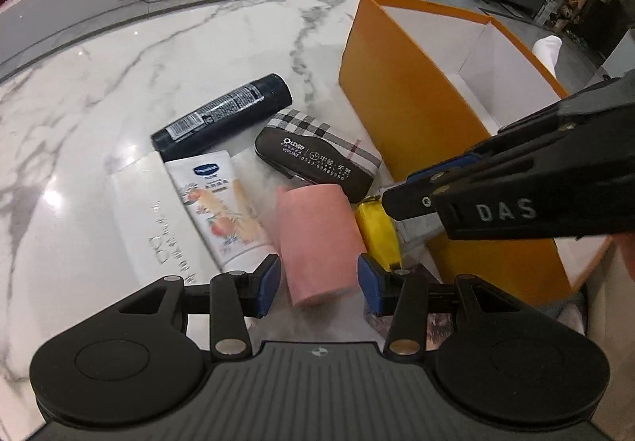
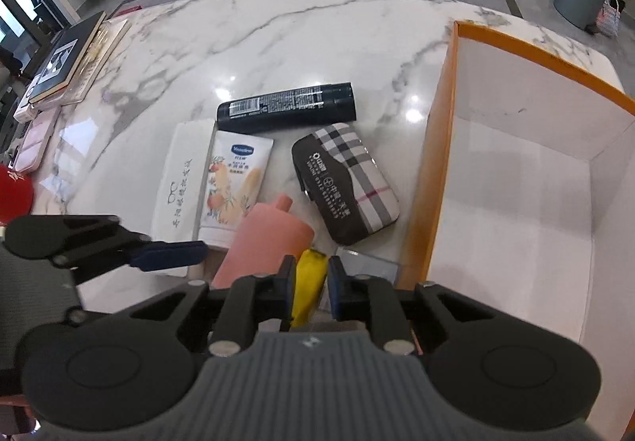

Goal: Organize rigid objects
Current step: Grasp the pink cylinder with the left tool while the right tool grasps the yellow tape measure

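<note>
Yellow packet [image 2: 307, 284], glossy, crinkled

The right hand-held gripper [image 2: 311, 288] pinches a yellow object [image 2: 307, 282] (beside a pink bottle [image 2: 262, 242]) near the orange box [image 2: 432, 163].

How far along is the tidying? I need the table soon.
Nothing looks done: the orange box shows no items inside. In hand: the right tool is shut on the yellow item; the left tool straddles the pink bottle. Left: black bottle, cream tube, plaid case.
</note>
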`<state>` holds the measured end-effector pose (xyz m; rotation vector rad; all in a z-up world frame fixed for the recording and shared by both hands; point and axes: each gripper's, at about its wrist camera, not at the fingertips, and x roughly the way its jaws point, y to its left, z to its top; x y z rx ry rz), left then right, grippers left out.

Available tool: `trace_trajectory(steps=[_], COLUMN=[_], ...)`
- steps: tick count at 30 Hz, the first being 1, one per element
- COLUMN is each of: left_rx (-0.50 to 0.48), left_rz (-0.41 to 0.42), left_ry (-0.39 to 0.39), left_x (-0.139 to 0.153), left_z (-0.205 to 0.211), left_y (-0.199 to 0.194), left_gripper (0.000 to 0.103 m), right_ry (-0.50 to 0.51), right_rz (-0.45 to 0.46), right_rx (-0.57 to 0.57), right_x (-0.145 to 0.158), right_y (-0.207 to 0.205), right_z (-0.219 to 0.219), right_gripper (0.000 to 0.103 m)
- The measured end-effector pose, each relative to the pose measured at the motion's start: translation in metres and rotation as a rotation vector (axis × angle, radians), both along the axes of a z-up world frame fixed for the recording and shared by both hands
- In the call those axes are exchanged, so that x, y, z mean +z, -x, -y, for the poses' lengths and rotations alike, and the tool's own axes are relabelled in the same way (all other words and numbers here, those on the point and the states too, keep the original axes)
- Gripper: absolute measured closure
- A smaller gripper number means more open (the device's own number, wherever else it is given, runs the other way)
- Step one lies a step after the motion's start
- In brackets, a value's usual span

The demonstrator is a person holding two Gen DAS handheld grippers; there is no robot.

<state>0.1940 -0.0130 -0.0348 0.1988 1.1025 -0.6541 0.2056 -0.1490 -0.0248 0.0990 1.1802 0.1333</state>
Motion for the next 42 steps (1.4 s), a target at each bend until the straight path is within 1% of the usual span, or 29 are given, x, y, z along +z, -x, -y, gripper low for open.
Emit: trace_trajectory(steps=[3,4,7,9,15,18,22,29,33,35,36,37,38,42], left_rx=[0.000,-0.005,-0.017,-0.025,-0.043,-0.048,-0.039,-0.032,-0.031,-0.029,-0.026,-0.029,-0.031,-0.036], left_rz=[-0.021,-0.024,-0.011,-0.011,-0.049,-0.066,-0.060,-0.042,-0.026,-0.030,-0.031,-0.026,-0.028,-0.048], left_ry=[0.009,0.004,-0.012,-0.017,-0.050,-0.062,-0.102,-0.106,-0.104,-0.099,-0.096,-0.095,-0.089,-0.110], left_x=[-0.006,-0.007,-0.010,-0.010,-0.008,-0.007,-0.005,-0.003,-0.006,-0.010,-0.011,-0.011,-0.011,-0.010], left_z=[0.006,0.008,0.015,0.016,0.011,0.002,-0.009,-0.020,-0.017,-0.015,-0.015,-0.015,-0.017,-0.025], left_y=[-0.007,-0.008,-0.009,-0.009,-0.002,0.009,0.021,0.028,0.027,0.026,0.026,0.026,0.027,0.034], left_gripper=[0.044,0.044,0.042,0.045,0.047,0.049,0.050,0.052,0.043,0.041,0.040,0.041,0.044,0.044], right_ry=[0.004,0.001,0.002,0.001,0.001,0.011,0.116,0.176,0.240,0.266,0.247,0.231,0.235,0.188], right_rz=[0.002,0.004,0.014,0.014,0.007,-0.017,-0.029,-0.027,-0.008,-0.005,-0.033,-0.047,-0.044,-0.060], right_rx=[0.011,0.016,0.022,0.022,0.037,0.054,0.078,0.069,0.088,0.102,0.104,0.097,0.097,0.097], right_x=[0.000,0.000,0.000,0.000,0.000,-0.006,-0.018,-0.025,-0.029,-0.031,-0.035,-0.037,-0.036,-0.034], right_y=[-0.002,-0.002,-0.004,-0.004,-0.002,0.000,0.001,0.000,-0.001,-0.001,-0.002,-0.002,0.000,0.008], right_z=[-0.001,-0.001,-0.001,-0.001,-0.007,-0.015,-0.031,-0.040,-0.054,-0.059,-0.059,-0.057,-0.057,-0.054], right_gripper=[0.087,0.085,0.084,0.084,0.084,0.084,0.085,0.080,0.076,0.081,0.084,0.084,0.084,0.084])
